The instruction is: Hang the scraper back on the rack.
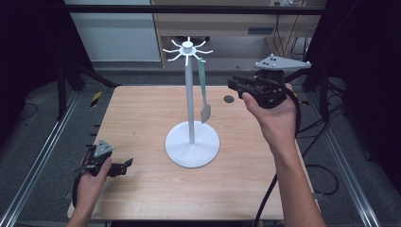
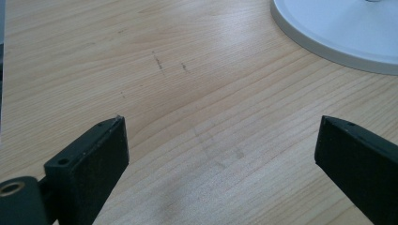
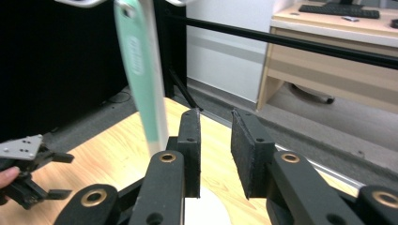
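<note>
spatula (image 1: 204, 90) hangs on rack (image 1: 191, 142) hook, hanging looks done | right claw (image 1: 235, 85) beside spatula, slightly parted, empty | left claw (image 1: 126, 164) left of rack base, wide open, empty

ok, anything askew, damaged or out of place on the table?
Nothing stands out. The white hook stand is upright on the wooden table, with the mint-green spatula hanging straight from one hook. Only oddity: faint scuff marks on the wood near the stand's base.
</note>
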Tool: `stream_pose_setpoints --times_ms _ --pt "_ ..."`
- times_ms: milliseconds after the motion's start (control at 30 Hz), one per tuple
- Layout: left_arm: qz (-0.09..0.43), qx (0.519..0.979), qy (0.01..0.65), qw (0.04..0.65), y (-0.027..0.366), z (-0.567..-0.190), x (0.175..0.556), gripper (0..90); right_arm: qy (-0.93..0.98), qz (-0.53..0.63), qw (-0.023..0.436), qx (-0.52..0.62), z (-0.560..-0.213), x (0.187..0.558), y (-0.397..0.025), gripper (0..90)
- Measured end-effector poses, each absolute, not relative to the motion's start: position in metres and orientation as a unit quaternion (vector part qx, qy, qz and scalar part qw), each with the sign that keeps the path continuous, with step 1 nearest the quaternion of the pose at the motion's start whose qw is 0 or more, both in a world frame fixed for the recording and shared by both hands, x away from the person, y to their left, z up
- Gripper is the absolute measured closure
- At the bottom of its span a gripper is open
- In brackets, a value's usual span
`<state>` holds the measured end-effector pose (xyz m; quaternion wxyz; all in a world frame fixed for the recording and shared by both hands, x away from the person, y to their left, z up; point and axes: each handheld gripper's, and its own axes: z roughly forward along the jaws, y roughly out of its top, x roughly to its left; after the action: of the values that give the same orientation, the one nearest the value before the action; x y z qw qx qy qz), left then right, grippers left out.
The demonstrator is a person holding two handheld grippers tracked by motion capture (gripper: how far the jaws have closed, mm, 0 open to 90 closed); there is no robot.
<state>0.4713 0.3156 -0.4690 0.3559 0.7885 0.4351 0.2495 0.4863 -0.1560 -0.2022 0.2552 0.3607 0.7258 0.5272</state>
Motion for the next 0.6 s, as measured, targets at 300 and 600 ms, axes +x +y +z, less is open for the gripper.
stream_pose_setpoints --times_ms 300,600 --pt "0.25 0.79 0.434 0.352 0.315 -0.469 0.47 2.9 0.717 0.522 0.255 0.386 -0.222 0.484 -0.178 73.1" --pt "0.252 0.789 0.434 0.354 0.315 -0.469 0.47 2.9 0.72 0.507 0.256 0.399 -0.243 0.481 -0.183 72.5"
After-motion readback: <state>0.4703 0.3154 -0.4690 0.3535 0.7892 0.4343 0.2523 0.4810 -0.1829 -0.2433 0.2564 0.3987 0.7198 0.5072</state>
